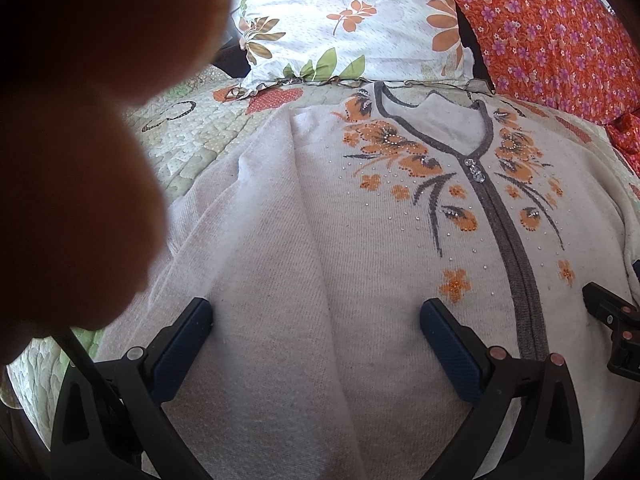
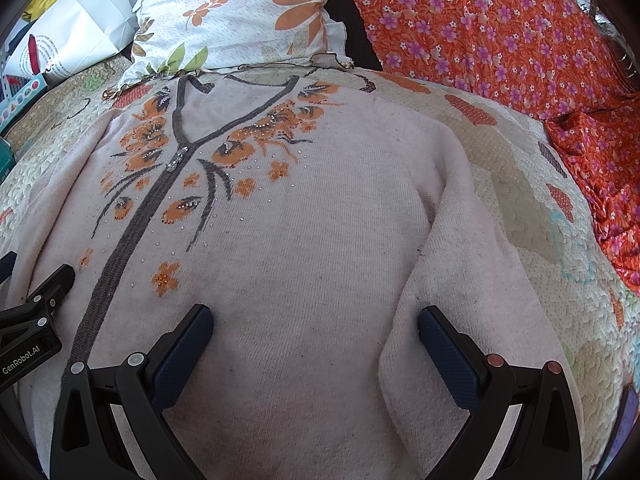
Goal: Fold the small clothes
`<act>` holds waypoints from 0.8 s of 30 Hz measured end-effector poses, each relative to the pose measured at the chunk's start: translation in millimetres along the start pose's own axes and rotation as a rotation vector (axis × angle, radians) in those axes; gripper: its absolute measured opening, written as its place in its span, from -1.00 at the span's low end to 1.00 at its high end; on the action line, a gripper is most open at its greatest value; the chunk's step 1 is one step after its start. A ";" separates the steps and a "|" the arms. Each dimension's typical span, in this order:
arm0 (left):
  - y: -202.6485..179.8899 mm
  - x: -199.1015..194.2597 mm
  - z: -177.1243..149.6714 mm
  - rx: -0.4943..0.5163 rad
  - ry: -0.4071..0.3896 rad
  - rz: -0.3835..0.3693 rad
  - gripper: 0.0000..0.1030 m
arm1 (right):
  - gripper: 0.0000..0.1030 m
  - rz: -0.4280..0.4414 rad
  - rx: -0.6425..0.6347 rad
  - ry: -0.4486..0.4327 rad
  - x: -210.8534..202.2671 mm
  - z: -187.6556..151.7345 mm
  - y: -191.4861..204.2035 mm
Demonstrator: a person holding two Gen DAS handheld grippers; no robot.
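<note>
A pale knitted cardigan (image 1: 360, 240) lies spread front-up on a quilted bedspread (image 1: 188, 148), its neckline at the far end and its hem toward the near edge. A grey placket (image 1: 508, 232) runs down its middle, flanked by orange flower motifs (image 1: 396, 152) with small studs, and a clear button (image 1: 476, 170) sits just below the V of the neck. The left gripper (image 1: 316, 316) hangs over the garment's left half, jaws spread wide apart with nothing between them, the blue pads (image 1: 188, 344) just above or on the knit; whether they touch cannot be told. A sleeve (image 1: 240, 208) lies folded along the body there, forming a long crease. The right gripper (image 2: 314, 320) hangs over the right half, its jaws likewise wide apart and holding nothing, its right pad near the edge of the other sleeve (image 2: 460, 264), which lies along the body's right side. Beyond the collar, a white floral pillow (image 2: 240, 16) rests at the far end, with an orange flowered cloth (image 2: 500, 40) to its right and a white bag (image 2: 76, 28) far left. A blurred dark shape (image 1: 80, 120) covers the upper left of the left wrist view.
</note>
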State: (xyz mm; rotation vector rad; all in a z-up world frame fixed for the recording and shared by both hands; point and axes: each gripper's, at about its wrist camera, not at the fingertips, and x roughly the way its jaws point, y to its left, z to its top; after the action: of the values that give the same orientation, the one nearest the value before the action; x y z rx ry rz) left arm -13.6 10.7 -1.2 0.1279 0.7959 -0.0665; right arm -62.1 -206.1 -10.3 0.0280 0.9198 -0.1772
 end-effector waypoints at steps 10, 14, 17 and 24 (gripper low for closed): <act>6.7 1.5 3.8 -0.002 0.001 -0.002 1.00 | 1.00 0.000 0.000 0.000 0.1 0.1 0.0; 9.0 3.9 7.3 -0.002 0.002 -0.003 1.00 | 1.00 0.001 0.001 0.000 0.1 0.1 0.0; 8.6 2.7 5.6 -0.002 0.001 -0.003 1.00 | 1.00 0.000 0.000 0.000 0.0 0.1 0.1; 6.3 3.2 5.7 0.011 -0.006 0.016 1.00 | 1.00 0.002 0.002 0.000 -0.7 -0.2 -0.3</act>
State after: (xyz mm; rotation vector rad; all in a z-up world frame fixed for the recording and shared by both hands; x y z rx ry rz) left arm -6.7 16.1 0.9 0.1444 0.7885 -0.0565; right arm -62.8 -206.2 -9.8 0.0308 0.9193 -0.1758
